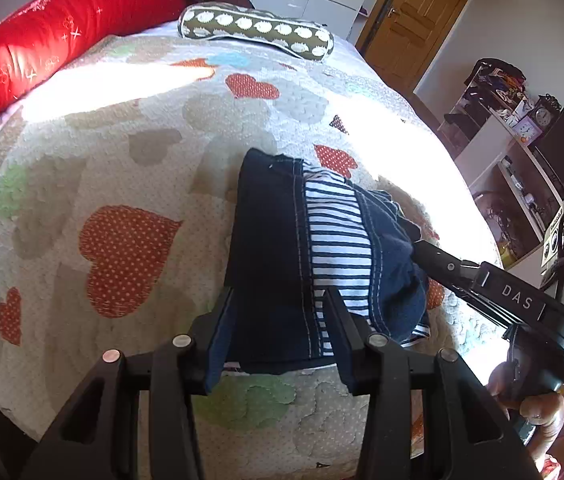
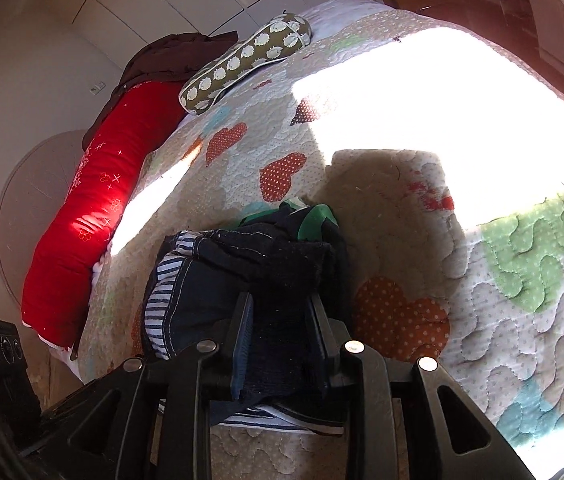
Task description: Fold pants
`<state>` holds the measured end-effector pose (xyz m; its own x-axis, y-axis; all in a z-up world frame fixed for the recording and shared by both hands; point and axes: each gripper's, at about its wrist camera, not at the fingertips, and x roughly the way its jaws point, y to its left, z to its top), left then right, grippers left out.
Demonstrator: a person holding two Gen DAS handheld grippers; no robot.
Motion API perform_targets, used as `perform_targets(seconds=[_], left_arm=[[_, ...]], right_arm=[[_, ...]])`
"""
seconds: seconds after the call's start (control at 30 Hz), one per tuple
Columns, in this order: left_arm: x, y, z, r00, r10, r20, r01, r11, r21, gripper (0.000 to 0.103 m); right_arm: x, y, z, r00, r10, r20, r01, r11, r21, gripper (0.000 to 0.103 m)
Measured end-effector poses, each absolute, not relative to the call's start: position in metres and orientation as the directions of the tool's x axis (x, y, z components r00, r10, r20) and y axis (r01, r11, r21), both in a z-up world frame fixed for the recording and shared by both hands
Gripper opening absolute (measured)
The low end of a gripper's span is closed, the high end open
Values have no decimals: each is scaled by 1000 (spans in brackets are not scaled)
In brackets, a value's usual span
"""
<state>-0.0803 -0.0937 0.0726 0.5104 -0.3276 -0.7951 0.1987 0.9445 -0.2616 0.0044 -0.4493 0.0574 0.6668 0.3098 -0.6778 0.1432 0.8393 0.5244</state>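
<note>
Both tongs grip the pants on a bed: left tongs half-closed on the near edge, right tongs clamped on a bunched end at the right. The navy pants, striped lining showing, lie compactly folded mid-quilt, so this looks like a late fold; next, lay the held fabric flat and let go. A red bolster at far left and a dotted pillow at the far end lie well apart, blocking nothing.

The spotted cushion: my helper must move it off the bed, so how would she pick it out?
Look at the bed with the heart-patterned quilt. At its far end, beside the long red bolster, lies the spotted cushion. It alone is olive green with rows of white scalloped dots.
</note>
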Motion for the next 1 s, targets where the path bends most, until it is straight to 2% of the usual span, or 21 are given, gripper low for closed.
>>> perform_targets(seconds=[0.13, 0.27, 0.4, 0.5, 0.57, 1.0], left_arm=[[-103, -86, 98, 628, -219, -747, 165, 975, -147, 46], [-120, -78, 116, 708, -125, -695, 110, 992, -66, 60], [-128, -73, 124, 743, -77, -665, 88, 996, -17, 65], [-128, -69, 125, 740, -82, -668, 89, 996, -24, 65], [-126, -67, 123, 736, -80, -672, 86, 996, -24, 65], [-115, -66, 97, 698, -57, -714, 71, 997, -10, 65]], right_arm=[[-16, -449, 72, 708, 252, -660, 163, 851, 499, 29], [-34, -446, 83, 733, 216, -645, 174, 857, 485, 29], [-45, -440, 92, 745, 196, -637, 175, 865, 471, 34], [-48, -438, 95, 747, 191, -637, 175, 867, 466, 36], [-49, -437, 95, 748, 188, -636, 175, 869, 463, 40], [-44, -443, 72, 727, 191, -660, 209, 853, 478, 46]])
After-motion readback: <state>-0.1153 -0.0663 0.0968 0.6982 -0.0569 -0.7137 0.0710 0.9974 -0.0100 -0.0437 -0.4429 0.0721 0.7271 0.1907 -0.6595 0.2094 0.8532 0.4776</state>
